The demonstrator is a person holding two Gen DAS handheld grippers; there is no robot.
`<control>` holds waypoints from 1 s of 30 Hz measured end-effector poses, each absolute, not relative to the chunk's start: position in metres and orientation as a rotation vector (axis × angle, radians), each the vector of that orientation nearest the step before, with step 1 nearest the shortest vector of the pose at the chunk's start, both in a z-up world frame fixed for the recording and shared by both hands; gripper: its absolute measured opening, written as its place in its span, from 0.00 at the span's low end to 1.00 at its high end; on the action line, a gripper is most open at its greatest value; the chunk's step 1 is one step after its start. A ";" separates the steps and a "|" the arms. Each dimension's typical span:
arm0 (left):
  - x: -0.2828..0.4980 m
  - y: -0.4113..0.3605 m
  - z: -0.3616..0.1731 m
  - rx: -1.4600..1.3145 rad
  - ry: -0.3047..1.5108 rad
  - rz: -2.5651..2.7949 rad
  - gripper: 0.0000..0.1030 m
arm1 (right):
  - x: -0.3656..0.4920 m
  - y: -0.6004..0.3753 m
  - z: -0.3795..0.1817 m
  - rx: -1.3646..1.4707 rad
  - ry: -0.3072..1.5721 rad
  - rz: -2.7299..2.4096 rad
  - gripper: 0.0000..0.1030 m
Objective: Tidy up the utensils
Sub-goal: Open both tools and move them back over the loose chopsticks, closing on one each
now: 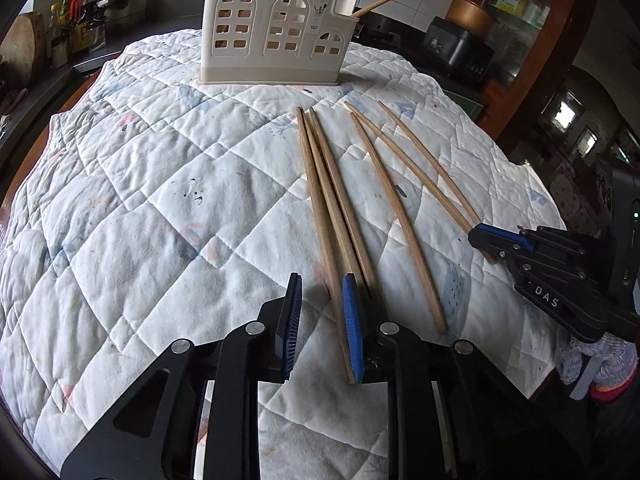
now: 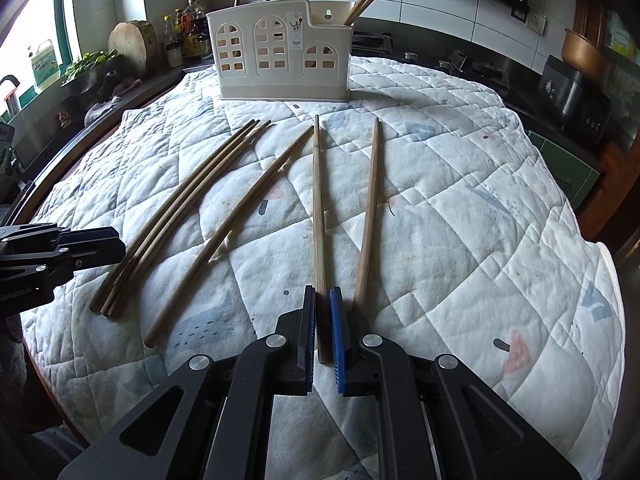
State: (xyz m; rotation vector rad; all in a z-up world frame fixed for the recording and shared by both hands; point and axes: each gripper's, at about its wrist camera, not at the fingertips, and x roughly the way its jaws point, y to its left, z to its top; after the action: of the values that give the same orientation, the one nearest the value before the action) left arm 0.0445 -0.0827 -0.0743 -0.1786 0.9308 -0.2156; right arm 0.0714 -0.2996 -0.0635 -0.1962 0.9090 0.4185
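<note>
Now, done: a few wooden chopsticks already stand in the cream plastic utensil holder [image 2: 280, 52] at the far end of the quilted table [image 2: 480, 220].
Left: six brown wooden chopsticks [image 2: 224, 216] lie on the quilt.
Right gripper [image 2: 322, 332]: I have it clamped on one chopstick [image 2: 319, 216].
Left gripper [image 1: 320, 320]: jaws apart around the leftmost chopstick of the bundle of three [image 1: 332, 216], not yet gripping.

Six chopsticks [image 2: 276, 168] on the quilt [image 2: 460, 220] — two more in one holder [image 2: 284, 54]
</note>
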 end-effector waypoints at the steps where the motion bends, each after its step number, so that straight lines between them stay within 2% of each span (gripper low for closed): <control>1: 0.045 -0.084 -0.075 -0.178 0.932 -0.215 0.19 | 0.071 -0.299 -0.064 -0.194 0.909 0.418 0.07; 4: 0.046 -0.089 -0.078 -0.169 0.942 -0.216 0.19 | 0.071 -0.299 -0.064 -0.194 0.909 0.418 0.07; 11: 0.044 -0.094 -0.081 -0.112 0.932 -0.164 0.11 | 0.071 -0.300 -0.066 -0.191 0.910 0.418 0.07; 19: 0.044 -0.099 -0.081 -0.082 0.921 -0.158 0.11 | 0.070 -0.299 -0.067 -0.196 0.898 0.412 0.07; 22: 0.044 -0.095 -0.080 -0.101 0.914 -0.166 0.07 | 0.068 -0.298 -0.066 -0.204 0.886 0.404 0.07; 30: 0.039 -0.074 -0.056 -0.120 0.846 -0.184 0.05 | 0.057 -0.299 -0.033 -0.181 0.800 0.401 0.07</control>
State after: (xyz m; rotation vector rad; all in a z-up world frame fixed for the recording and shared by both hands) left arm 0.0391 -0.0745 -0.0563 -0.1205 0.8460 -0.1836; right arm 0.0571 -0.2988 -0.0333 -0.1807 0.8005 0.4005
